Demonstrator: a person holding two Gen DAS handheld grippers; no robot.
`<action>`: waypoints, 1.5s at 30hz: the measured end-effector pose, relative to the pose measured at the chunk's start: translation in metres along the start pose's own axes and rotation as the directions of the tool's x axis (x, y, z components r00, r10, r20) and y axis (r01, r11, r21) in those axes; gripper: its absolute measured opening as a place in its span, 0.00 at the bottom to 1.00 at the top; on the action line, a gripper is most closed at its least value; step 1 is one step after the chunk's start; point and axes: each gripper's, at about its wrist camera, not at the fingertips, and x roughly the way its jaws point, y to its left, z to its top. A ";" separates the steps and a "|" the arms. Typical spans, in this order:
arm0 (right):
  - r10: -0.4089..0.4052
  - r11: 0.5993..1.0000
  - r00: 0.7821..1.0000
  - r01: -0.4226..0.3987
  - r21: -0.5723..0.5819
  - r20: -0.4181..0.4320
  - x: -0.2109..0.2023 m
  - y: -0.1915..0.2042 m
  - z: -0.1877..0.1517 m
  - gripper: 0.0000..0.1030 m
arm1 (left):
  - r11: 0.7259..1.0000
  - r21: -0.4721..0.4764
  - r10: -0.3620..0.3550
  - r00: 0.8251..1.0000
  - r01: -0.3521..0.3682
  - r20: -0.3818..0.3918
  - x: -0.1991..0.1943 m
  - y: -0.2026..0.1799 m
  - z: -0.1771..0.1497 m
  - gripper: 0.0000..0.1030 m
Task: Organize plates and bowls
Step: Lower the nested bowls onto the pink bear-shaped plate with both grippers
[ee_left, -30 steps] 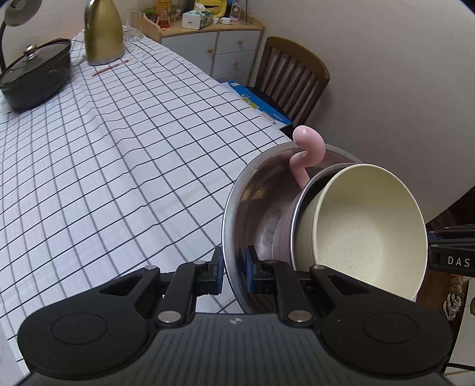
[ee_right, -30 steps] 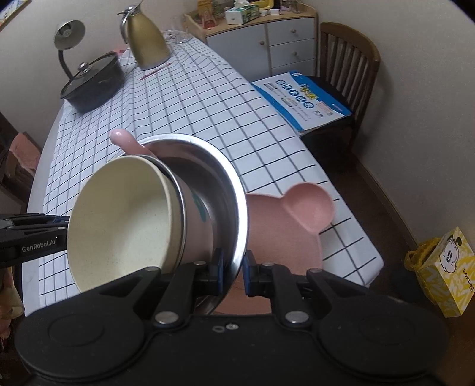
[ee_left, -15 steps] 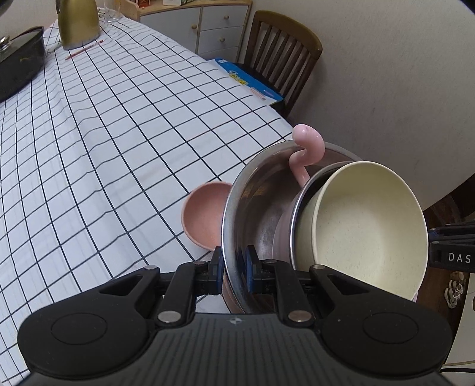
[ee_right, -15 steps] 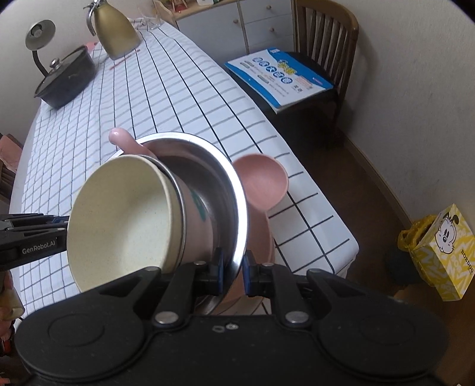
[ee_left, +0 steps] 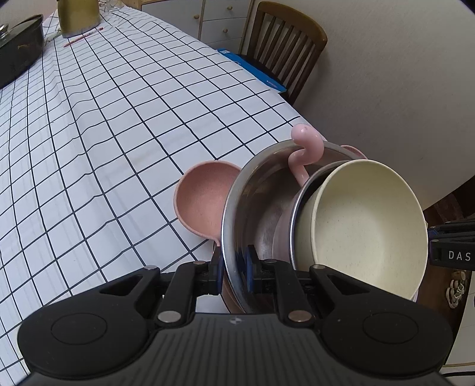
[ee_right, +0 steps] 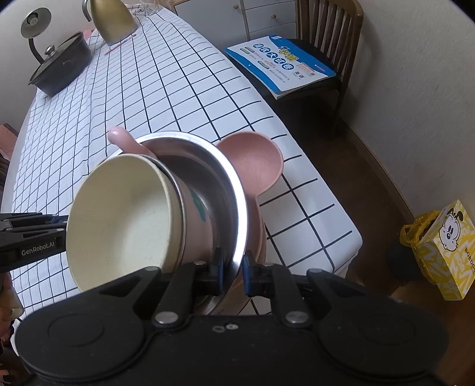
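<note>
The left gripper [ee_left: 233, 272] is clamped on the rim of a tilted stainless steel bowl [ee_left: 261, 190], held above the near end of the checked tablecloth [ee_left: 118, 124]. A pink mug [ee_right: 197, 216] with a curled handle is nested inside it, and a speckled cream bowl [ee_right: 118, 216] inside that. The right gripper [ee_right: 232, 274] is clamped on the opposite rim. A pink eared plate [ee_right: 252, 161] is seen behind the steel bowl.

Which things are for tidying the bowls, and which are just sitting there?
For the job: steel bowl, cream bowl, pink mouse-ear plate, left gripper, right gripper.

Just there: black pot, gold kettle, booklet, chair.
</note>
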 end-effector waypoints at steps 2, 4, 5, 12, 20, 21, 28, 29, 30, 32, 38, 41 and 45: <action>-0.001 1.000 1.000 0.001 0.000 0.002 0.002 0.000 -0.001 0.13 | 1.000 0.005 0.002 1.000 -0.002 0.005 0.001 0.000 -0.001 0.13; 0.002 1.000 1.000 -0.002 0.007 0.004 0.003 -0.001 -0.001 0.13 | 1.000 0.015 0.006 1.000 -0.006 0.011 0.000 -0.002 -0.001 0.13; 0.003 1.000 1.000 -0.003 0.010 0.005 0.004 -0.002 -0.001 0.13 | 1.000 0.021 0.007 1.000 -0.008 0.014 0.000 -0.002 -0.001 0.13; 0.003 1.000 1.000 -0.004 0.022 0.016 0.008 -0.003 -0.002 0.14 | 0.999 0.047 0.013 1.000 -0.014 0.023 0.001 -0.004 -0.001 0.13; -0.023 1.000 0.999 0.023 0.007 0.026 0.007 0.003 -0.001 0.20 | 0.998 0.063 0.005 1.000 -0.006 0.009 0.001 -0.002 0.004 0.13; -0.027 1.000 0.999 0.027 0.007 0.028 0.007 0.003 0.000 0.21 | 0.998 0.062 0.005 1.000 -0.006 0.010 0.001 -0.002 0.004 0.13; -0.044 0.999 0.998 0.043 0.016 0.042 0.003 0.004 -0.002 0.25 | 0.996 0.090 0.023 0.999 -0.025 0.024 -0.003 -0.005 0.006 0.17; -0.046 0.999 0.998 0.046 0.018 0.045 0.002 0.004 -0.002 0.26 | 0.995 0.093 0.025 0.999 -0.027 0.025 -0.003 -0.005 0.006 0.18; -0.048 0.999 0.998 0.047 0.020 0.047 0.002 0.004 -0.002 0.27 | 0.995 0.093 0.024 0.999 -0.026 0.025 -0.004 -0.004 0.007 0.24; -0.052 0.998 0.997 0.051 0.023 0.051 0.000 0.004 -0.003 0.28 | 0.996 0.087 0.025 0.999 -0.027 0.034 -0.006 -0.002 0.007 0.32; -0.069 0.997 0.995 0.067 0.027 0.074 -0.007 0.004 -0.006 0.35 | 0.996 0.082 0.027 0.998 -0.032 0.062 -0.016 0.005 0.006 0.43; -0.089 0.996 0.991 0.087 0.029 0.095 -0.014 0.007 -0.008 0.44 | 0.996 0.083 0.025 0.997 -0.031 0.078 -0.023 0.008 0.005 0.43; -0.113 0.993 0.986 0.109 0.039 0.124 -0.026 0.009 -0.011 0.55 | 0.995 0.097 0.025 0.994 -0.035 0.109 -0.036 0.007 0.002 0.43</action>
